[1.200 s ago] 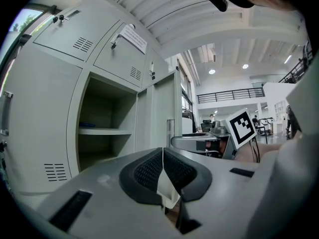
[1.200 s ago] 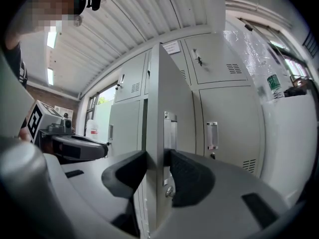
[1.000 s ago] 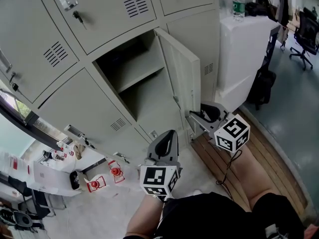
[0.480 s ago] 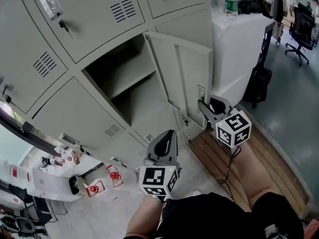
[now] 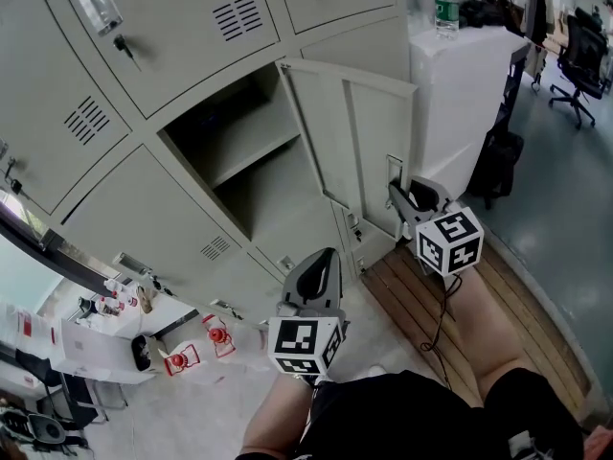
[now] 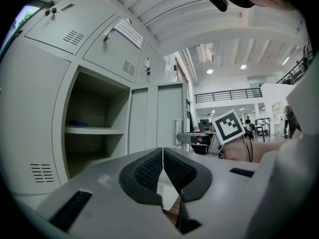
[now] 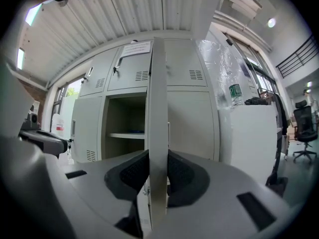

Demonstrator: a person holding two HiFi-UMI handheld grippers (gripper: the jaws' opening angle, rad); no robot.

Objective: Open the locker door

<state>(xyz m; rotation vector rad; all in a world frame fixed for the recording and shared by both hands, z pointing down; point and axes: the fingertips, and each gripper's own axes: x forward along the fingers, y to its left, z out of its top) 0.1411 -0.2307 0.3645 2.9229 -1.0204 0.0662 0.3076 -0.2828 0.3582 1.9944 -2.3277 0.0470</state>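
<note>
The grey locker door (image 5: 359, 151) stands swung out from its open compartment (image 5: 230, 175), which holds one shelf (image 5: 254, 144). My right gripper (image 5: 397, 192) is at the door's free edge by the latch. In the right gripper view the door's thin edge (image 7: 158, 108) runs upright between the two dark pads (image 7: 130, 172), which are closing and touch it on both sides. My left gripper (image 5: 321, 262) hangs lower, in front of the lockers and apart from the door. In the left gripper view its pads (image 6: 149, 171) meet with nothing between them.
Closed locker doors with keys (image 5: 120, 46) surround the open one. A white cabinet (image 5: 460, 94) with a water bottle (image 5: 445, 3) stands right of the lockers, a black bag (image 5: 498, 166) beside it. A wooden platform (image 5: 421, 305) lies below. Red items (image 5: 182, 356) sit on the floor at the left.
The door has swung further out to the right, with the right gripper following its edge and its jaws narrowing onto it. The left gripper has stayed put.
</note>
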